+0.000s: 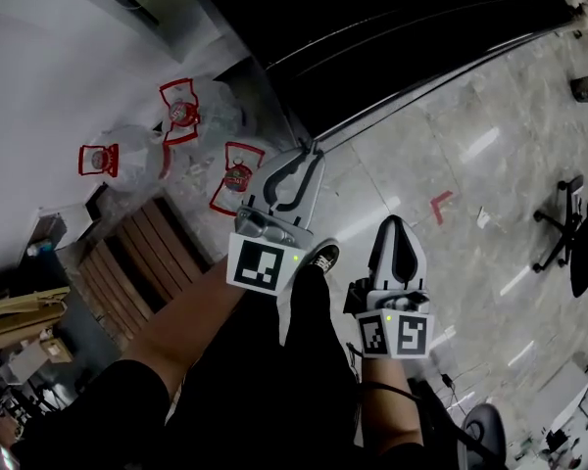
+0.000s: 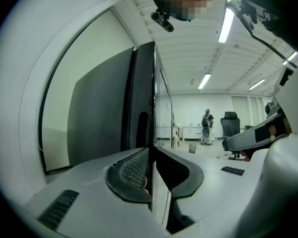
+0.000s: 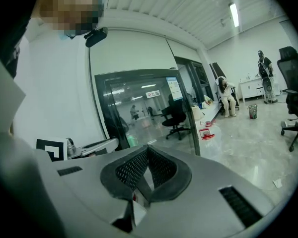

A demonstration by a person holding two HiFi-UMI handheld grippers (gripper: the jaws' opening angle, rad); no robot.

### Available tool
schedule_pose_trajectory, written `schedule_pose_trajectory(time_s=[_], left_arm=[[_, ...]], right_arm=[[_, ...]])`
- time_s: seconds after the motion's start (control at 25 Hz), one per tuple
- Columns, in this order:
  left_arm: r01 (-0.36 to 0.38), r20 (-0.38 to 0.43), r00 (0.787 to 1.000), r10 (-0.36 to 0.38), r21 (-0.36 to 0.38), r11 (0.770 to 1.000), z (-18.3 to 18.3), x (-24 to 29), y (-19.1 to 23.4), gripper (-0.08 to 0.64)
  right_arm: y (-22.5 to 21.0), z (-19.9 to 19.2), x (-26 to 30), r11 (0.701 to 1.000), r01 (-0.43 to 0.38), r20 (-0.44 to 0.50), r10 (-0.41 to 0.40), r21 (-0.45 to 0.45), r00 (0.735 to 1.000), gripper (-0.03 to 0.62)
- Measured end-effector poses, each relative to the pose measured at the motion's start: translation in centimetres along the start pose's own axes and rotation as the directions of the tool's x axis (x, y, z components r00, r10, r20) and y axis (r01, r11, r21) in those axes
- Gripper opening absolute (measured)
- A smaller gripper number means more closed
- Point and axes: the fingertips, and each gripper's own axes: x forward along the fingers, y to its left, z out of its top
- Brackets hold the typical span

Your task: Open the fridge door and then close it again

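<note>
The black fridge fills the top of the head view, above my left gripper. In the left gripper view the thin edge of the fridge door runs straight between the jaws, and the left gripper is shut on that edge. My right gripper hangs lower and to the right, clear of the fridge. Its mesh pads meet in a V, so the right gripper is shut with nothing in it. The right gripper view faces the glass door front from the side.
Three large water bottles with red handles stand left of the fridge, beside a wooden pallet. My shoe is on the tiled floor. An office chair stands far right. A person stands far off in the room.
</note>
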Motion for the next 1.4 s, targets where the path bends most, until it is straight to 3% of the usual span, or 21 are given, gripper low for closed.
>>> schedule_pose_trajectory(time_s=[0.56,0.68,0.76,0.92,1.08,1.4], left_arm=[[-0.075,0.019,0.997,0.076,-0.049,0.996,0.8,-0.3,-0.8,0.048],[0.040,-0.041,0.998,-0.038,0.053,0.998,-0.2,-1.4,-5.2,0.039],[0.088,-0.087,0.993,-0.082,0.062,0.994,-1.1,-2.1,-8.9,0.037],[0.030,-0.023,0.999,-0.029,0.042,0.999,-0.6,-2.2,-14.6,0.034],[-0.047,0.005,0.999,0.047,0.035,0.998,-0.2,-1.8,-17.6,0.034],[-0.062,0.003,0.998,0.062,0.049,0.997,-0.3,-1.1,-20.9,0.032]], right_arm=[[-2.7,0.0,-2.2,1.000,0.003,0.009,-0.003,0.006,1.000,0.015],[-3.4,0.1,-2.7,1.000,0.011,0.008,-0.011,-0.003,1.000,0.015],[-4.3,0.4,-3.3,0.999,0.030,0.016,-0.029,-0.018,0.999,0.015],[-7.2,0.9,-5.4,0.995,0.099,0.022,-0.099,-0.024,0.995,0.015],[-10.3,1.4,-7.8,0.987,0.156,0.036,-0.155,-0.026,0.987,0.015],[-13.8,1.7,-10.1,0.981,0.194,0.046,-0.193,0.002,0.980,0.015]])
